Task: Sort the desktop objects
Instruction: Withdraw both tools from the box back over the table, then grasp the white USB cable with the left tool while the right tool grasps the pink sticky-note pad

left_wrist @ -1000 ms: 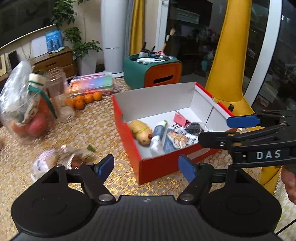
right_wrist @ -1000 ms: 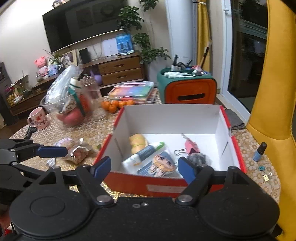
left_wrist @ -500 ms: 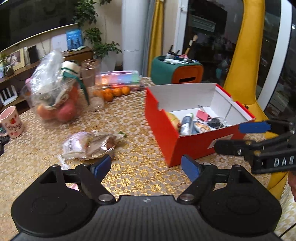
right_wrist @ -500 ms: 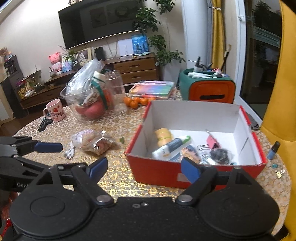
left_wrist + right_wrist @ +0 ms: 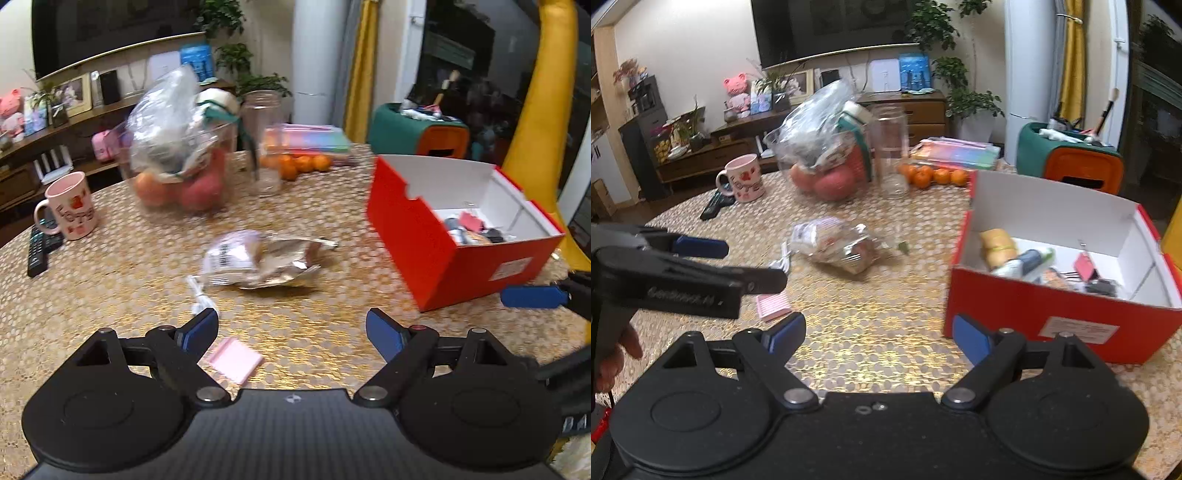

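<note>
Left gripper (image 5: 291,326): jaws opening, wide apart, nothing between the blue pads; held low over the gold honeycomb-patterned tablecloth (image 5: 110,280), angled down.
Right gripper (image 5: 879,330): released, jaws spread wide, nothing grasped; held beside the near wall of the red cardboard box with white inside (image 5: 1027,306).
Nearest loose item: small flat pink notepad (image 5: 235,360) lies on the cloth just under the left gripper's left pad.
Other loose items: crinkled clear plastic snack bag (image 5: 258,262) mid-table; thin white twist of wrapper (image 5: 197,295) just beside it.
Sorted so far: yellow rounded item, tube and pink clip are seen inside the box; details are blurred.
Risk, flat pad: notepad is thin and flush with the cloth, so pads may be closed over it with no hold, or the cloth may be pinched and dragged along.
Risk, bag: slippery film may be squeezed out of the jaws; contents may be crushed if clamped hard.
Risk, collision: both grippers are close together, so a swing toward the box may be blocked or the box knocked.
Risk, bystanders: pink ceramic mug (image 5: 70,206) and black remote (image 5: 38,254) sit near the table edge and may be swept off by a wide pass.
</note>
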`<action>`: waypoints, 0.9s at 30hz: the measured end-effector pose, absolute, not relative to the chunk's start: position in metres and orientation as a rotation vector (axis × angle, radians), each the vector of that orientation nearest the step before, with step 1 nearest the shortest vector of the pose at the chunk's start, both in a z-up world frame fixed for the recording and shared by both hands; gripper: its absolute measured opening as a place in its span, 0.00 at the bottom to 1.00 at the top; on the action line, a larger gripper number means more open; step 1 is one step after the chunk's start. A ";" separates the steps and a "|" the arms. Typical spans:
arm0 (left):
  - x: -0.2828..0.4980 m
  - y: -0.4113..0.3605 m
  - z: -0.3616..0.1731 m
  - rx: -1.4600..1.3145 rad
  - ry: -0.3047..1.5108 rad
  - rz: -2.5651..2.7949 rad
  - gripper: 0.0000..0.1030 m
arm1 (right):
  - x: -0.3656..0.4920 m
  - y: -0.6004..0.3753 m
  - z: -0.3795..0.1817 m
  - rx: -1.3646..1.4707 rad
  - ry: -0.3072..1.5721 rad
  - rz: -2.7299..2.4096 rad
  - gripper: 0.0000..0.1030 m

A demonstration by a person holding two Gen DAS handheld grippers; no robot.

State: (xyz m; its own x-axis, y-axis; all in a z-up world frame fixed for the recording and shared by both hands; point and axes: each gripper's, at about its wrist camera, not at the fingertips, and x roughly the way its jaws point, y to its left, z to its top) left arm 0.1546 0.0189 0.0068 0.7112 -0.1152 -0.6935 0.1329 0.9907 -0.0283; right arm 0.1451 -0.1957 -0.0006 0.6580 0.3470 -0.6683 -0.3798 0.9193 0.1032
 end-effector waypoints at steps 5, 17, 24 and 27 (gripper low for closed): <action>0.168 0.043 -0.003 0.033 0.754 -0.109 1.00 | 0.146 -0.168 -0.012 -0.066 0.748 0.422 0.84; 0.217 0.098 -0.040 -0.047 0.801 -0.101 1.00 | 0.161 -0.107 -0.045 -0.090 0.747 0.418 0.84; 0.240 0.111 -0.063 -0.051 0.838 -0.100 1.00 | 0.168 -0.073 -0.068 -0.133 0.752 0.449 0.83; 0.246 0.113 -0.072 -0.037 0.841 -0.096 1.00 | 0.172 -0.061 -0.078 -0.155 0.762 0.463 0.82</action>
State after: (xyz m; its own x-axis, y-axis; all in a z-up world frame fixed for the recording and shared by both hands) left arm 0.2463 0.1128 -0.0716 0.6626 -0.0998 -0.7423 0.0703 0.9950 -0.0710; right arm 0.1720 -0.0606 -0.0782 0.6290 0.3469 -0.6957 -0.4575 0.8887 0.0296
